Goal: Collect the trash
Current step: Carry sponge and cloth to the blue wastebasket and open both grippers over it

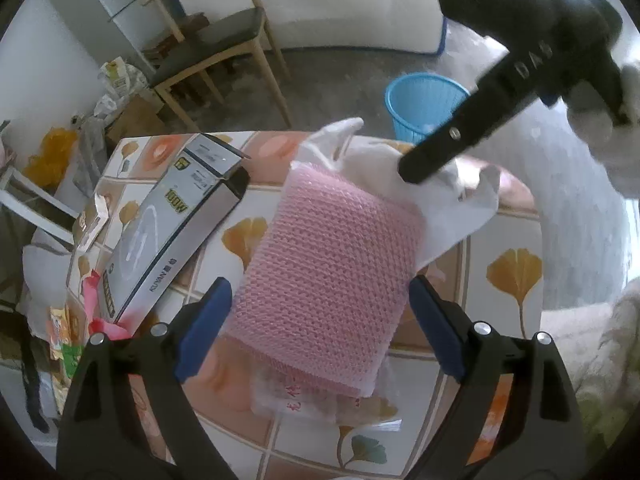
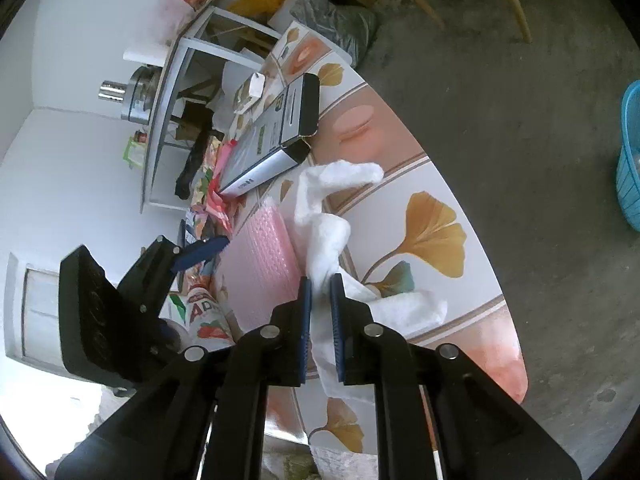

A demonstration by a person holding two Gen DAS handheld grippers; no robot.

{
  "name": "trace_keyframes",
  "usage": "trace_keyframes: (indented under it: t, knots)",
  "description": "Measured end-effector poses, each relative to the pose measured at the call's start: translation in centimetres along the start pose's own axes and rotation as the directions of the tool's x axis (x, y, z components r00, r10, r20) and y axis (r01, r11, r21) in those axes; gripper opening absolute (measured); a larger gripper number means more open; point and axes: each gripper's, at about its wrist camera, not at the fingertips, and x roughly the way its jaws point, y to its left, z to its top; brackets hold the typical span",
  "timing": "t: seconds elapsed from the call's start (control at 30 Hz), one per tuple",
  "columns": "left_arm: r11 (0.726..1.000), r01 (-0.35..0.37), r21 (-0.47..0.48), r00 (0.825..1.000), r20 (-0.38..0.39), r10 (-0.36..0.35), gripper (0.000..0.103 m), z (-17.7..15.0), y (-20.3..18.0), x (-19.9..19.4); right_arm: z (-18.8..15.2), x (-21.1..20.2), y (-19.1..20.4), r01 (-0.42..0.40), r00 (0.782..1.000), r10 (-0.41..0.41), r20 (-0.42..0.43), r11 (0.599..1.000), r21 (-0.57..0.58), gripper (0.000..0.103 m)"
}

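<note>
The left gripper [image 1: 320,320] is pointed steeply down at the table [image 1: 516,248], and its 2 blue pads [image 1: 204,320] are spread wide. Between them a pink bubble-wrap sheet [image 1: 332,264] is seen; it lies flat on the tiled tablecloth, and the pads stand on either side of its near end without pressing on it. Under the near edge of the pink sheet a crumpled clear plastic wrapper [image 1: 320,400] with red print is partly covered.

The right gripper [image 2: 320,284] has its 2 pads [image 2: 306,320] brought nearly together, and a white crumpled tissue [image 2: 324,236] is pinched between them. The tissue is spread over the table edge just beside the far side of the pink sheet, and 1 loose end is lifted up. In the left wrist view the same tissue [image 1: 452,200] is seen under the tip of the right gripper, and a white glove [image 1: 596,120] is seen on the hand that holds it.

A long grey cardboard box [image 1: 172,232] is lying on the table to the left of the pink sheet, close to it, with 1 end flap open. Colourful wrappers [image 1: 80,320] are piled near the box at the table's left edge. A blue plastic basket [image 1: 424,104] is standing on the floor beyond the table, well apart from the grippers. A wooden chair [image 1: 216,44] is placed further back.
</note>
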Motion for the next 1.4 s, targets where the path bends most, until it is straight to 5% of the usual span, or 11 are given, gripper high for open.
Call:
trace_keyframes:
  t: [0.53, 0.77, 1.07, 1.4]
  knots:
    - [0.999, 0.003, 0.047, 0.998, -0.063, 0.0, 0.081, 0.0, -0.3, 0.6, 0.0, -0.4, -0.3, -0.029, 0.999, 0.027, 0.039, 0.999, 0.032, 0.012]
    - [0.997, 0.045, -0.058, 0.999, 0.006, -0.045, 0.078, 0.0, 1.6, -1.7, 0.1, -1.2, 0.3, -0.058, 0.996, 0.056, 0.075, 0.998, 0.031, 0.01]
    - [0.98, 0.045, -0.192, 0.991, 0.131, -0.019, 0.077, -0.9, 3.6, -5.9, 0.2, -2.6, 2.1, -0.133, 0.984, 0.132, 0.122, 0.991, 0.002, 0.009]
    - [0.91, 0.119, -0.396, 0.956, 0.293, 0.003, 0.077, -2.6, 7.4, -11.7, 0.5, -4.9, 4.3, -0.226, 0.96, 0.23, 0.158, 0.973, -0.04, 0.009]
